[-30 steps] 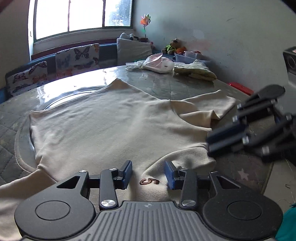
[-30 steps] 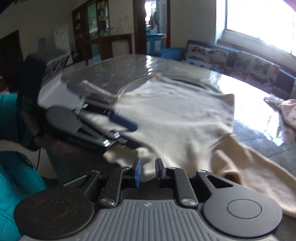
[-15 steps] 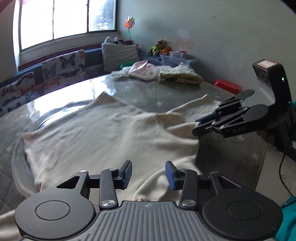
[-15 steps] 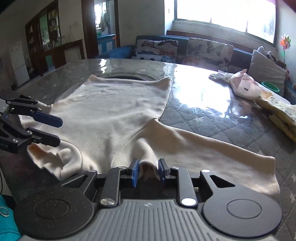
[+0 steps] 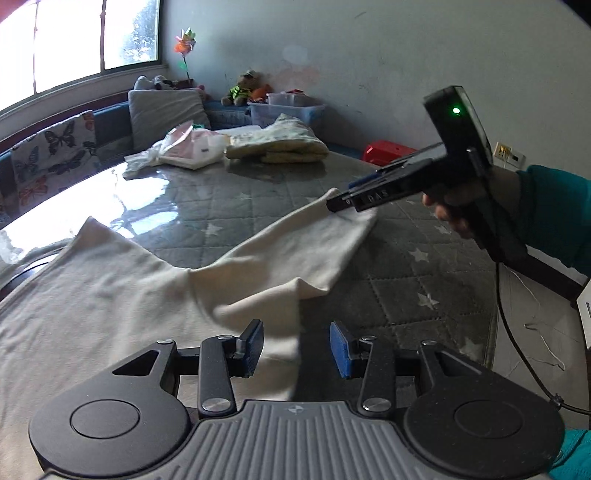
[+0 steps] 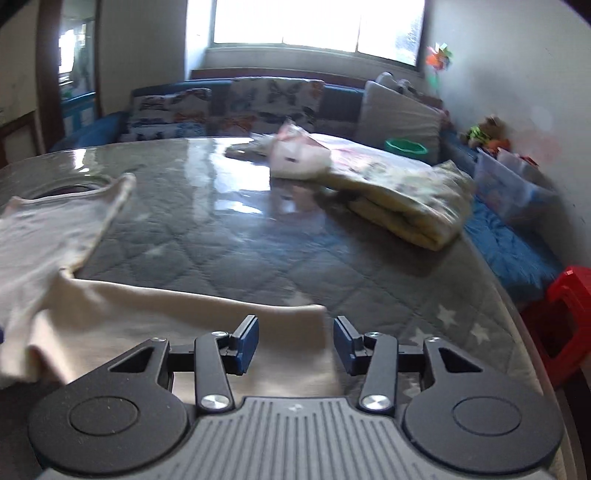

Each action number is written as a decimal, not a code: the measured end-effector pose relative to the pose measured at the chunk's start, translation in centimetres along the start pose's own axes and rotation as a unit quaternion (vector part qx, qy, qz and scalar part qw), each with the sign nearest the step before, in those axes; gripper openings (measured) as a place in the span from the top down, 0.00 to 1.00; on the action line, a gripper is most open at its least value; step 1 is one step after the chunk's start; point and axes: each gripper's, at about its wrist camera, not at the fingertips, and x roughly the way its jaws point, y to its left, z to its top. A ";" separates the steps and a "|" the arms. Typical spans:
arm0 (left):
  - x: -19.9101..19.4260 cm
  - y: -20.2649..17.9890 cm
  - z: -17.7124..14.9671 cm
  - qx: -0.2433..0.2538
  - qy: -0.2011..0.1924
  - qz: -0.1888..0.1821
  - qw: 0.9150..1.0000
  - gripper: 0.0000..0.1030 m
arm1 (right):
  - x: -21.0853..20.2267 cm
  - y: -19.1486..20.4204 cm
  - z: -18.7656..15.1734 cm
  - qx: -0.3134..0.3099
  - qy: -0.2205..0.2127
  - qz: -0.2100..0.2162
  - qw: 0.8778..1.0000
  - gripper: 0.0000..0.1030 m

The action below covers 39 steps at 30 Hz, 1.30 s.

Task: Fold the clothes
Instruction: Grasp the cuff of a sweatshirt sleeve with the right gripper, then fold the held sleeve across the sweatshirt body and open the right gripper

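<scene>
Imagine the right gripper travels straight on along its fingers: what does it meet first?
Most likely the cream fabric sleeve lying flat on the grey quilted star-patterned table cover. The right gripper tilts downward with its jaws open above the sleeve's end, so cloth comes first, though depth is uncertain.

A home living room: butterfly-print cushions (image 6: 273, 98) at 12 o'clock under a window (image 6: 314, 26), soft toys (image 5: 245, 86) at 1 o'clock.

A cream garment (image 5: 110, 295) lies spread flat on the quilted grey bench (image 5: 406, 295), one sleeve (image 5: 295, 251) stretched outward.
</scene>
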 end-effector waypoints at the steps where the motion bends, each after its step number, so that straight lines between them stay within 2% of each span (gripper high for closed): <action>1: 0.3 -0.1 0.0 0.001 0.002 -0.002 1.000 0.58 | 0.4 -0.5 -0.1 0.006 0.002 0.000 1.000 0.54; 5: 1.0 -0.4 0.0 0.006 0.013 -0.010 1.000 0.58 | 1.1 -1.4 0.0 0.021 0.006 0.019 1.000 0.56; 9: 1.4 -0.4 0.0 0.005 0.019 -0.015 1.000 0.58 | 1.2 -1.5 0.3 0.016 0.008 0.053 0.998 0.80; 12: 1.5 -0.4 -0.1 0.006 0.021 -0.020 1.000 0.57 | 1.3 -0.8 0.8 -0.006 0.005 0.041 0.999 0.93; 13: 1.5 -0.4 -0.1 0.008 0.022 -0.022 0.999 0.57 | 1.3 -0.7 0.9 -0.011 0.004 0.037 0.999 0.94; 18: 1.6 -0.4 -0.2 0.017 0.022 -0.029 0.999 0.56 | 1.9 0.5 2.8 -0.077 -0.024 -0.007 0.997 0.95; 22: 1.6 -0.4 -0.3 0.021 0.022 -0.034 0.999 0.54 | 3.6 1.4 3.3 -0.107 -0.022 -0.019 0.994 0.95; 24: 1.5 -0.5 -0.3 0.023 0.021 -0.037 0.999 0.52 | 4.6 1.4 3.1 -0.102 -0.014 -0.020 0.995 0.92; 27: 1.4 -0.5 -0.3 0.023 0.023 -0.045 0.998 0.52 | 4.6 0.7 3.0 -0.075 -0.023 -0.021 0.997 0.82; 33: 0.6 0.0 1.0 0.006 0.000 -0.046 0.999 0.52 | 2.4 -0.9 3.5 -0.032 -0.038 -0.009 0.999 0.77; 35: 0.6 0.2 1.6 -0.002 -0.009 -0.040 0.999 0.51 | 1.4 -1.0 3.4 -0.022 -0.043 0.006 0.999 0.74; 39: 2.2 0.7 2.3 -0.024 0.002 -0.034 0.999 0.49 | 0.7 -0.6 2.8 -0.019 -0.036 0.034 0.999 0.68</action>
